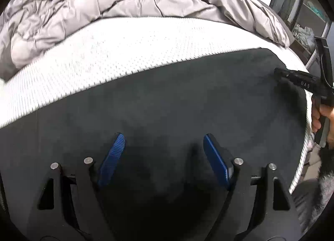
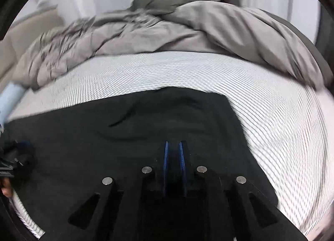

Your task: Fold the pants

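Left wrist view: dark pants (image 1: 167,98) lie flat on the white mattress (image 1: 104,57); the left tool (image 1: 163,142) hovers wide open above them. Right wrist view: the right tool (image 2: 174,147) is narrowed nearly closed; whether it pinches fabric I cannot tell. Likely smoothing before folding; next, grasp an edge.

The pants (image 1: 167,98) are dark, almost black, made of soft cloth, and they lie spread out flat on the near part of the white bed. In the left wrist view their far edge is a long straight line from the low left up to the far right, and the cloth looks smooth. In the right wrist view the pants (image 2: 146,124) have a square corner at the far right, a small bump along the far edge, and a few soft wrinkles in the middle.
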A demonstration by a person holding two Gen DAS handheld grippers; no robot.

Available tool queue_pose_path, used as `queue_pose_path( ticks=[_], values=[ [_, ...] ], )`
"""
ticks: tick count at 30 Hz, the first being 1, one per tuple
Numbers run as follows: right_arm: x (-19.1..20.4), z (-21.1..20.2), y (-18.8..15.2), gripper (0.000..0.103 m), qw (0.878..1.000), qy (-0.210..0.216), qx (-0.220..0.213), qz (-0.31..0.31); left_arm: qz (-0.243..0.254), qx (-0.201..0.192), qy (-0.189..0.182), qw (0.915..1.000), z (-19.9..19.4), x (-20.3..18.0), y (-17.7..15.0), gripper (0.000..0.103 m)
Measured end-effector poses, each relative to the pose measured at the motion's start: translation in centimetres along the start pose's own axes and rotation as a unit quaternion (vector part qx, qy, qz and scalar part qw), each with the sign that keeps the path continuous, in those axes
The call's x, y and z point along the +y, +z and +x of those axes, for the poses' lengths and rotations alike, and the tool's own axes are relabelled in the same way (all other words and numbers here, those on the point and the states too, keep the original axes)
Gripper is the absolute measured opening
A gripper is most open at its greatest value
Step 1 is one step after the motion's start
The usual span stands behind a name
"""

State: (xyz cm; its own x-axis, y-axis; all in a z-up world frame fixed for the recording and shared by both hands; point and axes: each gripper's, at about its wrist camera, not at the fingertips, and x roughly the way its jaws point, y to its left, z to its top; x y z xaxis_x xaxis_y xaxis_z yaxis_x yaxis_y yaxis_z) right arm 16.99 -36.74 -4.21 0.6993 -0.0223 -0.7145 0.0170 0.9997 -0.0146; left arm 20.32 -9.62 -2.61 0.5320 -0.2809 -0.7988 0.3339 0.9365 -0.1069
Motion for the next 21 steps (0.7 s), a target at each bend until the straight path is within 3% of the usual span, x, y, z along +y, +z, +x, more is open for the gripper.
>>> queue_pose_path(
  ticks=[3, 5, 6, 9, 10, 12, 15, 17, 19, 21],
  values=[
    [1.5, 2.9, 0.8, 0.012, 0.999, 0.019, 0.041, -0.022, -0.030, 0.041, 0.006, 0.9987, 2.5, 2.2, 0.6, 0.076],
    [0.2, 3.8, 1.0, 0.012, 0.998, -0.039, 0.049, -0.020, -0.038, 0.033, -0.006, 0.9987, 2.5, 3.0, 0.4, 0.076],
    [-0.7, 3.6, 0.9, 0.004, 0.997, -0.062, 0.043, -0.009, -0.032, 0.032, -0.001, 0.9989, 2.3, 3.1, 0.3, 0.076],
    [-3.6, 3.2, 0.8, 0.000, 0.997, -0.009, 0.038, 0.063, -0.024, 0.033, 0.019, 0.9990, 1.9, 2.8, -0.1, 0.076],
    [-3.5, 3.2, 0.9, 0.000, 0.997, -0.010, 0.037, 0.063, -0.024, 0.032, 0.025, 0.9989, 1.6, 2.7, -0.1, 0.076],
    [-2.6, 2.4, 1.2, 0.007, 0.998, -0.015, 0.016, 0.054, -0.021, 0.021, 0.024, 0.9993, 0.8, 2.4, 0.2, 0.076],
    [-1.6, 1.8, 2.7, 0.013, 0.997, 0.015, -0.017, 0.071, -0.036, -0.013, 0.023, 0.9990, -0.3, 3.1, 1.2, 0.076],
    [-0.6, 3.0, 3.8, 0.017, 0.998, 0.021, -0.009, 0.063, -0.070, 0.007, 0.020, 0.9973, 0.6, 4.4, 1.3, 0.076],
    [-0.2, 4.6, 4.5, 0.017, 0.999, 0.004, 0.015, 0.051, -0.092, 0.028, 0.019, 0.9952, 1.9, 5.5, 0.9, 0.076],
    [-1.3, 6.1, 4.3, 0.012, 0.994, -0.065, 0.043, 0.074, -0.087, 0.024, 0.017, 0.9958, 2.3, 6.0, 0.7, 0.076]
  ],
)
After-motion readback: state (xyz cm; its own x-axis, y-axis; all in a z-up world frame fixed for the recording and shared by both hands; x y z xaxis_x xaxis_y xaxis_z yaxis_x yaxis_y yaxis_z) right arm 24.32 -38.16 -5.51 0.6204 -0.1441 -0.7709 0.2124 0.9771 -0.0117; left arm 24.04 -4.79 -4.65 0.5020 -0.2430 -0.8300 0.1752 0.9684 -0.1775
